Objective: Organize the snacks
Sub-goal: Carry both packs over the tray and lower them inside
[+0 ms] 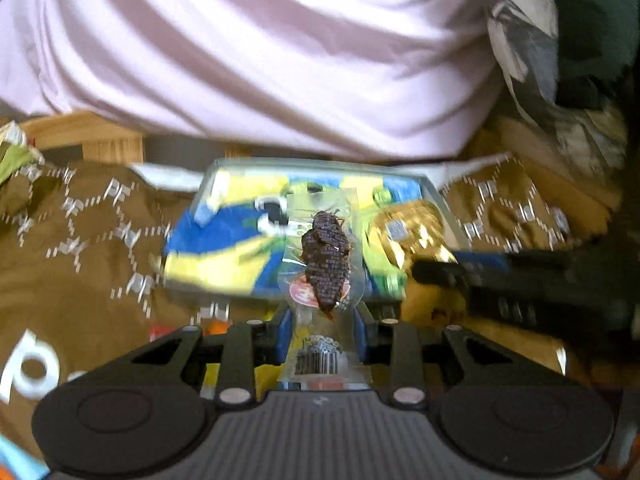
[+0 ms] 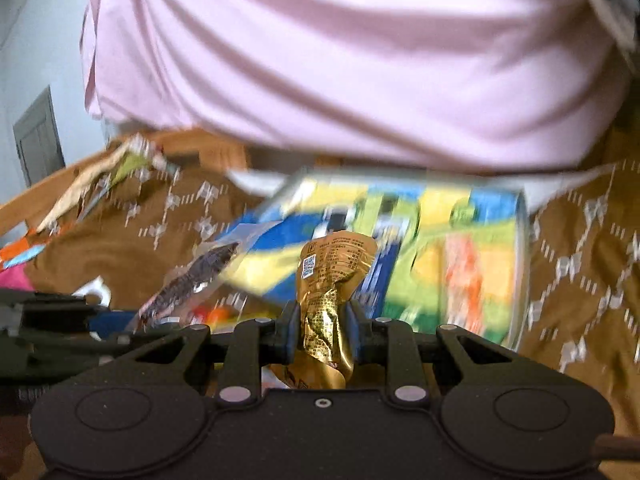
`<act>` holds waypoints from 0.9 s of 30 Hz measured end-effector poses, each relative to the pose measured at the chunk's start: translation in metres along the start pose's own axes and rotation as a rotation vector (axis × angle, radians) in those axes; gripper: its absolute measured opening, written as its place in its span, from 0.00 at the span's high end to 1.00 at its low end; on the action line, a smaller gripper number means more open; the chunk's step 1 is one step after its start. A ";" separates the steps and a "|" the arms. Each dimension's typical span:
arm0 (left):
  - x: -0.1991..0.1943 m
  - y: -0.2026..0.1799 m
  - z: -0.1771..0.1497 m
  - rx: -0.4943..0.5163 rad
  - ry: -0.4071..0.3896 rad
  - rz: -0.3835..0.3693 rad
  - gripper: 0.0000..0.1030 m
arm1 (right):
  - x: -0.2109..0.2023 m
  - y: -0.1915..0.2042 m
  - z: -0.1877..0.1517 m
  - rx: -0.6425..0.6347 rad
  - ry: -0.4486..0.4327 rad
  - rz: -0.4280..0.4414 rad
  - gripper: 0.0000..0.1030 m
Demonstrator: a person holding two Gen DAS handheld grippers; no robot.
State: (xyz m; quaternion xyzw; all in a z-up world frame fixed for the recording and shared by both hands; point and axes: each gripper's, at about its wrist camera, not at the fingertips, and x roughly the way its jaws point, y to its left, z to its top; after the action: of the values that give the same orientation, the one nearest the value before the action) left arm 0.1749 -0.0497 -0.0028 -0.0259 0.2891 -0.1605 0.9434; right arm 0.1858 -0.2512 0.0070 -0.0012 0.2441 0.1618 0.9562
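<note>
Left gripper (image 1: 322, 336) fingers clamped; right gripper (image 2: 322, 334) fingers clamped.

Left gripper (image 1: 322, 334) grips a clear snack packet (image 1: 324, 264); right gripper (image 2: 323, 334) grips a foil pouch (image 2: 332, 288). Both are held near side of a tray (image 1: 444, 204) filled with snack bags, on a patterned cloth (image 1: 80, 248). Far behind: person's shirt (image 1: 260, 52). More wrappers (image 2: 116, 172) far left.

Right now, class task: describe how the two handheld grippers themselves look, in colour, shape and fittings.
Both the left gripper and right gripper are matte black, with two round discs, angled linkage bars, silver rivets and blue-padded fingers. The left's base is ribbed; the right's is smooth with a centre screw.
</note>
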 end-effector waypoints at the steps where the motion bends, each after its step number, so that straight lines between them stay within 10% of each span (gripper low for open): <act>1: 0.008 0.000 0.008 -0.005 -0.014 0.001 0.67 | 0.002 -0.003 0.001 -0.005 -0.017 -0.008 0.75; 13: 0.121 0.000 0.046 -0.082 0.002 0.036 0.66 | 0.045 -0.038 0.009 0.050 -0.038 -0.050 0.74; 27: 0.161 0.002 0.024 -0.084 0.101 0.112 0.63 | 0.083 -0.048 -0.003 0.074 0.059 -0.075 0.74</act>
State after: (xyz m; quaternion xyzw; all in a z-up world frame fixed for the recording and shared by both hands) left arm 0.3144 -0.1002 -0.0701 -0.0412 0.3440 -0.0964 0.9331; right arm 0.2680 -0.2718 -0.0378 0.0201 0.2779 0.1167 0.9533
